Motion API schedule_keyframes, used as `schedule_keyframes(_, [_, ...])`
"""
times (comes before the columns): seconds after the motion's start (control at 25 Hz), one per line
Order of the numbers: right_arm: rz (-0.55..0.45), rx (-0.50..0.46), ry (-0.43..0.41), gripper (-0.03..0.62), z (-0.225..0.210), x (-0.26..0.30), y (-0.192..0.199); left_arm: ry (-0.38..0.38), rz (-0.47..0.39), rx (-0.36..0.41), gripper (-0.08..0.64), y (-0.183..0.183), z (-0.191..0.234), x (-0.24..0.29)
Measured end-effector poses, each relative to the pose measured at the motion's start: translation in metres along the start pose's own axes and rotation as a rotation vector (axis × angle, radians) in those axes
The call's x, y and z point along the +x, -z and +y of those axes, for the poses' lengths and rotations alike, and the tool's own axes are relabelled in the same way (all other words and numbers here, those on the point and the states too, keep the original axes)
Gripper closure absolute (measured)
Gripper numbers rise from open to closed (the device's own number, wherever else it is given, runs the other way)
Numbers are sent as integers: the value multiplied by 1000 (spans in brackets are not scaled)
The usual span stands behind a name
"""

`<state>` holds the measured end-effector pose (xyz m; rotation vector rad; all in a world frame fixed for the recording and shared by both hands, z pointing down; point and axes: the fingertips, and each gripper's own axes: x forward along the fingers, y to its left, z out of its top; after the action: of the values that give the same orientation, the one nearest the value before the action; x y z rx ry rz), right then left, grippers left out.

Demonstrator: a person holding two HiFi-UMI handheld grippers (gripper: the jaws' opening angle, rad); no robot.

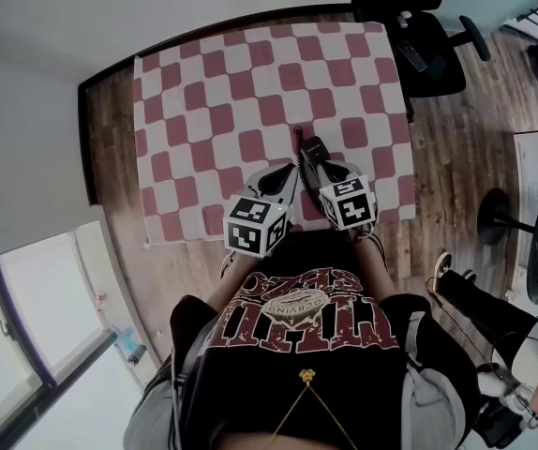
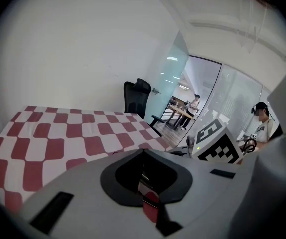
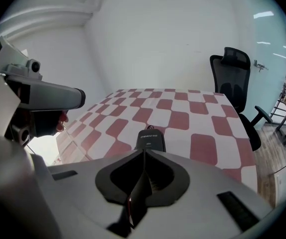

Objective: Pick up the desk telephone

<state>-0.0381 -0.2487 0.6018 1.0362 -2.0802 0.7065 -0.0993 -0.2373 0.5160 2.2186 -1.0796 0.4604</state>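
Note:
A small black desk telephone [image 1: 312, 147] lies on the red-and-white checked tablecloth [image 1: 250, 92] near the table's front edge, with a red cord [image 1: 298, 144] at its left side. In the right gripper view its black top [image 3: 150, 139] shows just beyond the jaw tips. My right gripper [image 1: 321, 165] hangs right behind the phone, jaws shut with nothing between them. Just left of the phone my left gripper [image 1: 288, 174] is held with its jaws closed together and empty [image 2: 143, 153]. The left gripper view does not show the phone.
A black office chair [image 1: 425, 36] stands at the table's far right corner, also visible as the chair [image 3: 235, 81]. Wooden floor surrounds the table. A white wall runs behind it. A seated person [image 2: 260, 124] is off to the right.

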Motion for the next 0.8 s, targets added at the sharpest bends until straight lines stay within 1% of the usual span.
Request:
schedule_keyframes(0.12, [-4, -12, -2, 563, 1, 1, 0, 3, 4, -5, 552, 1, 1, 2])
schedule_keyframes(0.16, [-4, -15, -2, 534, 0, 2, 1, 4, 4, -6, 552, 2, 0, 2])
schedule_keyframes(0.2, [-1, -17, 0, 482, 0, 2, 1, 6, 4, -6, 552, 2, 0, 2])
schedule_keyframes(0.36, [25, -36, 16, 341, -2, 8, 6, 11, 5, -10, 552, 2, 1, 4])
schedule_keyframes(0.4, [33, -42, 18, 327, -2, 10, 7, 12, 7, -10, 552, 2, 1, 4])
schedule_keyframes(0.68, [71, -81, 16, 308, -3, 22, 15, 9, 13, -17, 551, 4, 3, 4])
schedule_keyframes(0.8, [91, -78, 26, 308, -6, 29, 20, 7, 13, -19, 552, 5, 4, 4])
